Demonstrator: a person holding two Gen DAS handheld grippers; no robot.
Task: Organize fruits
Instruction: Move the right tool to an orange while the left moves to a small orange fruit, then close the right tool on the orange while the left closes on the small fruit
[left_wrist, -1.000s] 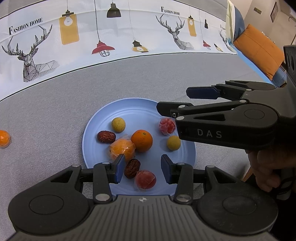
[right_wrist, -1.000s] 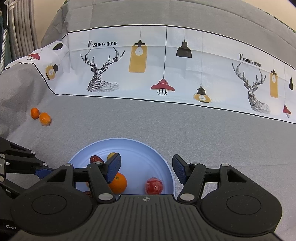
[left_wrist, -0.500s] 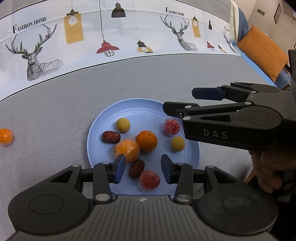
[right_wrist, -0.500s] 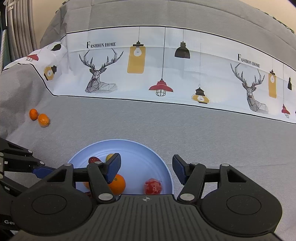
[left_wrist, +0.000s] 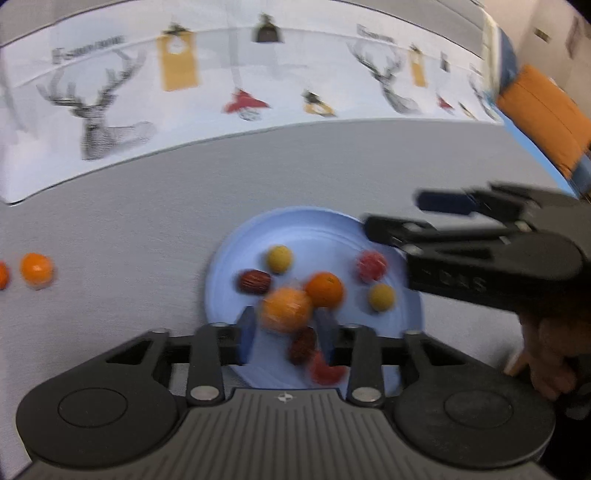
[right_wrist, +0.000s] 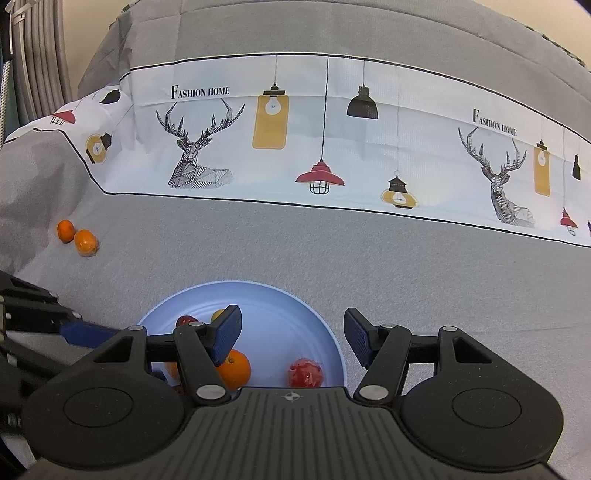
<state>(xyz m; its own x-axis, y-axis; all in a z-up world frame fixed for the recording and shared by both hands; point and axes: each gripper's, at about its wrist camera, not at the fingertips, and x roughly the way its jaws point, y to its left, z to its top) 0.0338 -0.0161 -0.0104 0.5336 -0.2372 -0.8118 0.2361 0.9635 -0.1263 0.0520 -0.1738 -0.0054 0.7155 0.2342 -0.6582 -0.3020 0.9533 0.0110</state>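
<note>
Left gripper (left_wrist: 284, 334), fingers spread, is hovering over the blue plate (left_wrist: 306, 229), now at frame centre-right; the date (left_wrist: 254, 281) is lying lengthwise left-right; right gripper (right_wrist: 291, 334) is gaping, unmoved.

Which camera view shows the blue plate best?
The left wrist view: though blurred, it shows almost the whole plate and its fruit. The right wrist view is sharper, but the right hand-held gripper hides the plate's near half.
</note>
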